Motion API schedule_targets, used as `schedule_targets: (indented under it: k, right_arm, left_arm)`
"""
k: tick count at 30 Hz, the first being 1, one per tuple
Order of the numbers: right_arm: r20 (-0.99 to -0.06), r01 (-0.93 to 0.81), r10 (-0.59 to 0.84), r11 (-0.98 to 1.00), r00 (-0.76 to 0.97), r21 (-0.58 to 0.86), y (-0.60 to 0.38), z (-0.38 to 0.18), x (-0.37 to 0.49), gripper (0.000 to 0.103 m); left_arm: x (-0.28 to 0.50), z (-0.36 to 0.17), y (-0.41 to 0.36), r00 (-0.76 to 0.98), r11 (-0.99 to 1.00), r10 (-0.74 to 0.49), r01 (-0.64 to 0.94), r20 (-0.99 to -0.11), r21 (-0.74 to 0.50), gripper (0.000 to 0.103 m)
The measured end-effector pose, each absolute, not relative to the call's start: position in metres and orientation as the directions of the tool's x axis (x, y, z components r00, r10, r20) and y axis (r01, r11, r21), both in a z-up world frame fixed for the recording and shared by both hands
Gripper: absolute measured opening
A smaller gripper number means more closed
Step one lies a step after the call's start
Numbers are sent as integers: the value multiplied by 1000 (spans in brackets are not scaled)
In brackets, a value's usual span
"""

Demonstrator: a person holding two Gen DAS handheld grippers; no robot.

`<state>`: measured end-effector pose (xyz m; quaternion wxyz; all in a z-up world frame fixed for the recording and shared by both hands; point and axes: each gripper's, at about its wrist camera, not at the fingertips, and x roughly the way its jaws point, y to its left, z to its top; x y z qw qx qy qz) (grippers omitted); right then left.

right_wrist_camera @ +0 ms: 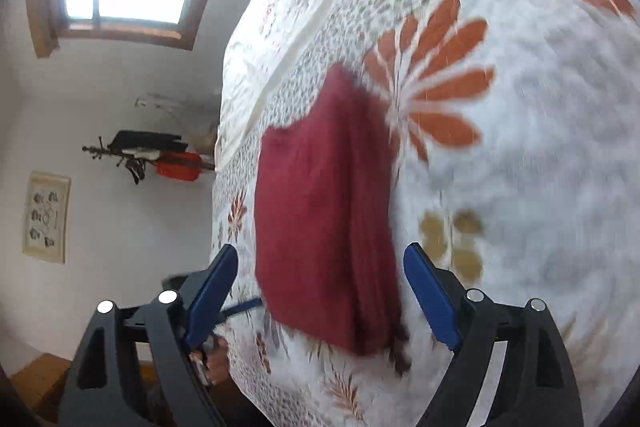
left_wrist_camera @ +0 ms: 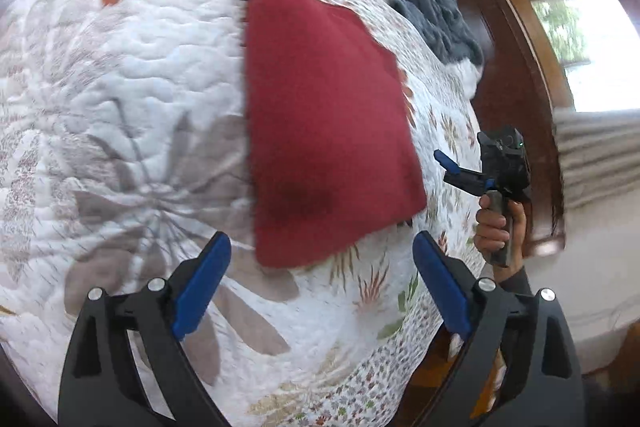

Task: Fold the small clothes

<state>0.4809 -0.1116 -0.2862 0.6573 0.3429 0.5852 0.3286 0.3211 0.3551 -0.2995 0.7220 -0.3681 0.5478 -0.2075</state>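
My left gripper (left_wrist_camera: 322, 281) hangs over the floral quilt (left_wrist_camera: 120, 87) with its jaws spread wide and nothing between them. The folded maroon garment (left_wrist_camera: 324, 115) lies flat on the quilt just ahead of my blue fingertips (left_wrist_camera: 204, 283), its near edge reaching toward the gap but not into it; most of the cloth sits slightly right of my left finger's line. Beyond it, near the far edge of the bed, a crumpled grey-blue garment (left_wrist_camera: 436, 11) rests against the dark wooden bed frame (left_wrist_camera: 508, 75).

In the left wrist view my right gripper (left_wrist_camera: 450, 163) shows off to the side of the maroon garment, held in my right hand (left_wrist_camera: 500, 227), clear of the cloth.

From the right wrist view, my right gripper (right_wrist_camera: 320, 291) is likewise wide open and empty. The maroon garment (right_wrist_camera: 324, 211) lies ahead and partly between the two finger lines, its near corner dipping low between my fingers, though I cannot tell whether they touch it. The picture is motion-blurred.
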Motion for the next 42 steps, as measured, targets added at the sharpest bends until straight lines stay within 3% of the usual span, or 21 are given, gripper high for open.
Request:
schedule_targets:
  k: [5,12,18,24,25,26,27,29,35,42]
  right_arm:
    - [-561,-5,827,561,-16,828,-69,-321,528,86]
    - [-568,-20,819,569,-80,822,-36,-344,542,86]
    - [-579,-60,805,577,-125,815,-17,-349,553,86]
    - [-570,-81,815,564,-105,822,11,-355,560,86]
    - [-574,-90,812,567,-105,819,14,-355,559,84]
    - [-579,-102,808,571,-110,815,19,-354,557,78]
    - [-585,-106,803,576,-112,811,20,-353,555,73]
    - [-582,-100,806,574,-109,813,23,-353,555,49]
    - [-577,-117,815,568,-62,815,18,-340,546,39]
    - [-561,-132,828,555,-11,821,24,-298,529,37]
  left_arm:
    - [333,-328,357,307,570,-746,-165,-591,-805,91]
    - [357,-346,333,292,478,-819,-127,-494,-869,91]
    - [368,-355,307,249,479,-836,-100,-489,-872,95]
    - [367,-354,299,231,525,-808,-135,-542,-840,93]
    - [367,-352,296,223,548,-795,-140,-565,-825,85]
    - [368,-350,294,219,562,-784,-145,-581,-814,69]
    - [367,-350,293,212,574,-776,-156,-594,-804,63]
    - [366,-351,296,217,568,-773,-183,-596,-803,50]
    - [364,-335,297,229,585,-759,-172,-610,-792,33]
    - [358,-299,302,238,607,-750,-123,-617,-785,30]
